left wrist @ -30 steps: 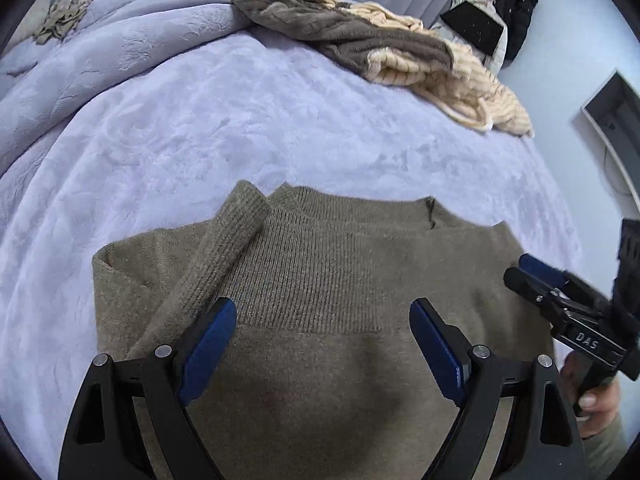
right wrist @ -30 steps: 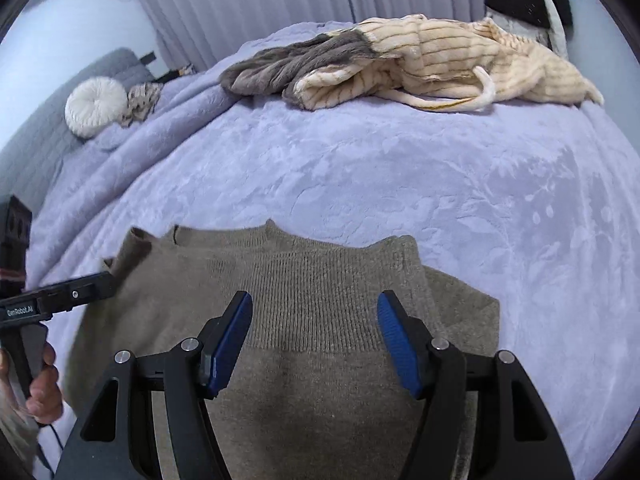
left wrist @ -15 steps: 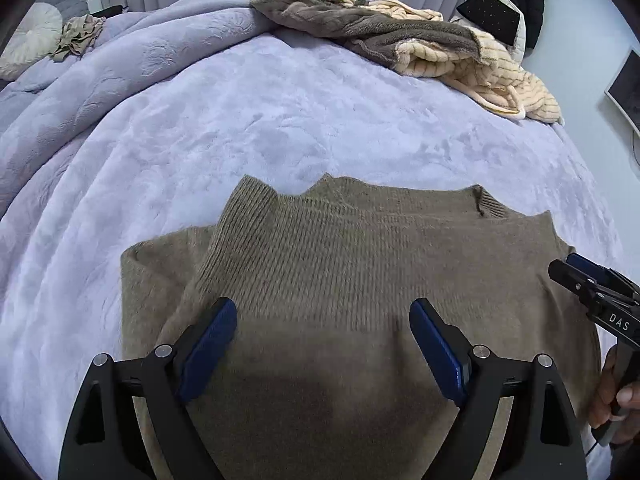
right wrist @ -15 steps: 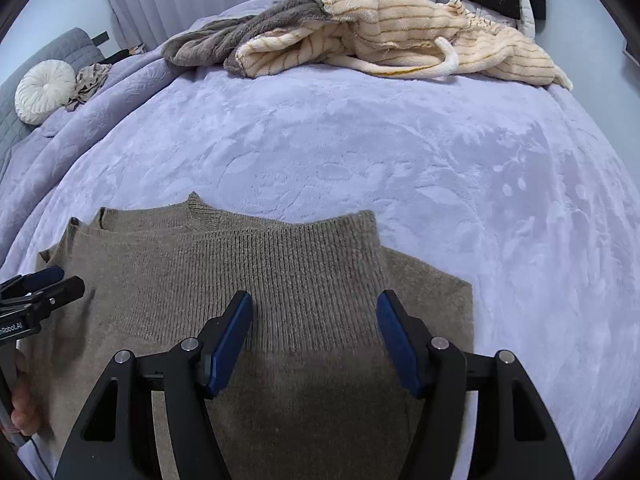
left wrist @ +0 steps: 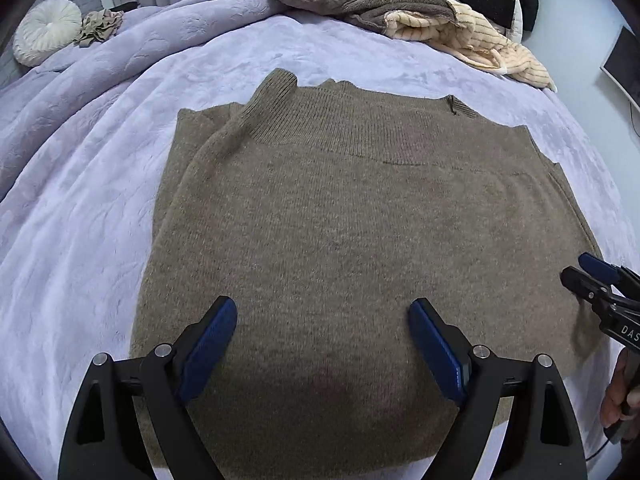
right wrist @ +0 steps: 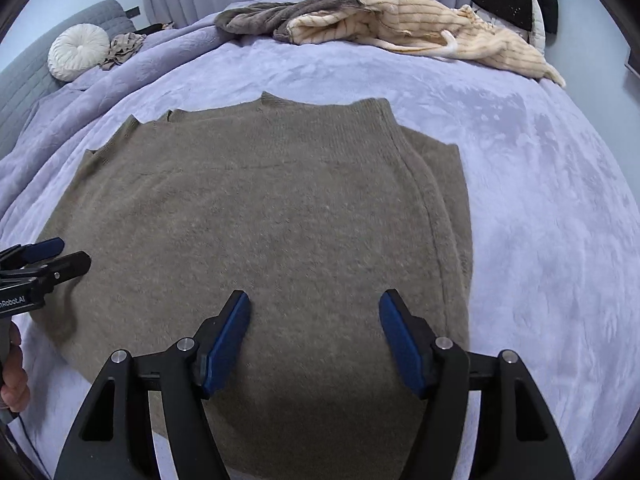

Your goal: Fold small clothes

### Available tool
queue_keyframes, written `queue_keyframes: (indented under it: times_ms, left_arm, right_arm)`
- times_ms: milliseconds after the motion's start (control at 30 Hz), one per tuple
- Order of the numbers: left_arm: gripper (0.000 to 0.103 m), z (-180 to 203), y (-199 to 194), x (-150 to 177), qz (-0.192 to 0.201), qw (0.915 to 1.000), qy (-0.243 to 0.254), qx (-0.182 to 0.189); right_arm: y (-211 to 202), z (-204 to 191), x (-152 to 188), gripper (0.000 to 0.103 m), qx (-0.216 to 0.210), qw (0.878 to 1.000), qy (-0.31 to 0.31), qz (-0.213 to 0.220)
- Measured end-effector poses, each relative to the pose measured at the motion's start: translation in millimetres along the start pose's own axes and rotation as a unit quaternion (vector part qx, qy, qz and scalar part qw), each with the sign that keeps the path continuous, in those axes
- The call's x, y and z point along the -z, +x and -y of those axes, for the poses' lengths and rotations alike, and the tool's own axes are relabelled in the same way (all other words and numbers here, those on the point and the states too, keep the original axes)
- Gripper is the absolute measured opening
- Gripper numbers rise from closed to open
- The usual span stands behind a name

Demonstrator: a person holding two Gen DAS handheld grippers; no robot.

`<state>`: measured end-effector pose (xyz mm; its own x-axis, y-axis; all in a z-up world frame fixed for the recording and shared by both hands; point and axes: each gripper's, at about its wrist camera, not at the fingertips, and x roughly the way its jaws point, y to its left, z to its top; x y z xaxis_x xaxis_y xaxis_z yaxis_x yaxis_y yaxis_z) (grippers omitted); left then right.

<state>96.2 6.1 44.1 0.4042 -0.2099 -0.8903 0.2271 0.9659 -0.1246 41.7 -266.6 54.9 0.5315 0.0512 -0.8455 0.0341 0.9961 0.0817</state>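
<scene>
The left gripper hung over the near half of the brown sweater, its blue-padded fingers spread wide apart with only knit fabric showing between them and nothing in their grasp. The right gripper was likewise wide open and empty, poised over the same garment closer to its right edge; in the left wrist view it appeared at the right border, where its fingers looked close together from the side, so that view alone could not settle its opening. The sweater lay flat on the lavender bedspread, partly folded, with a sleeve laid along its left side up to a ribbed cuff and a ribbed band running across the far end. Well beyond it, near the far edge of the bed, a cream striped garment and a grey-brown one sat in a touching heap. At the far left, a round white cushion rested beside a small crumpled beige cloth.
</scene>
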Motion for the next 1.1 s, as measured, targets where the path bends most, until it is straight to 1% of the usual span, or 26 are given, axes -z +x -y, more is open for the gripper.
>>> queue_keyframes:
  times_ms: [100, 167, 233, 333, 400, 433, 533, 600, 667, 800, 933, 1000, 1100]
  left_arm:
    - [0.089, -2.1, -14.5, 9.2, 0.0, 0.9999, -0.011, 0.003]
    - [0.089, -4.1, -30.9, 18.8, 0.011, 0.9992, -0.026, 0.028]
    - [0.089, -5.6, -37.1, 28.1, 0.015, 0.9988, -0.031, 0.035]
    - [0.089, -9.3, -22.1, 40.7, -0.009, 0.9993, -0.035, 0.008]
    - [0.089, -14.6, -17.3, 49.6, -0.018, 0.999, -0.041, 0.008]
    - [0.089, -16.2, -23.0, 54.8, -0.014, 0.9988, -0.045, 0.012]
    - [0.089, -23.2, -46.7, 69.0, 0.003, 0.9975, -0.062, 0.033]
    - [0.089, -34.6, -58.2, 75.6, 0.012, 0.996, -0.079, 0.038]
    - [0.089, -50.0, -61.6, 77.0, 0.014, 0.9943, -0.1, 0.032]
    - [0.089, -78.1, -49.2, 75.1, -0.002, 0.9891, -0.145, 0.028]
    - [0.089, -83.4, -34.6, 68.0, -0.005, 0.9889, -0.146, 0.027]
    - [0.089, -82.0, -26.4, 61.1, -0.005, 0.9888, -0.144, 0.038]
    - [0.089, -78.7, -12.8, 50.3, -0.013, 0.9877, -0.136, 0.075]
  right_arm:
    - [-18.2, 7.1, 9.6, 0.071, 0.003, 1.0, 0.014, 0.006]
    - [-34.7, 4.9, 15.2, 0.071, 0.007, 1.0, 0.016, 0.018]
    - [-44.2, -0.5, 22.5, 0.073, 0.004, 1.0, 0.01, 0.028]
    - [-36.6, -8.5, 33.9, 0.076, 0.011, 1.0, 0.0, 0.015]
    - [-22.3, -7.2, 42.7, 0.078, 0.025, 1.0, 0.0, -0.01]
    - [-17.9, -4.9, 48.0, 0.078, 0.026, 0.999, 0.005, -0.02]
    - [-35.0, -2.8, 57.9, 0.078, 0.02, 1.0, 0.018, -0.006]
    - [-50.4, -6.2, 63.8, 0.078, 0.016, 1.0, 0.018, 0.007]
    - [-61.1, -10.5, 68.5, 0.078, 0.011, 1.0, 0.018, 0.014]
    - [-71.5, -23.9, 74.0, 0.078, -0.001, 1.0, 0.012, 0.02]
    - [-72.1, -36.5, 76.0, 0.078, -0.005, 1.0, 0.002, 0.015]
    - [-71.9, -42.8, 75.7, 0.078, -0.004, 1.0, -0.006, 0.012]
    - [-70.8, -52.0, 73.8, 0.078, 0.0, 1.0, -0.015, 0.008]
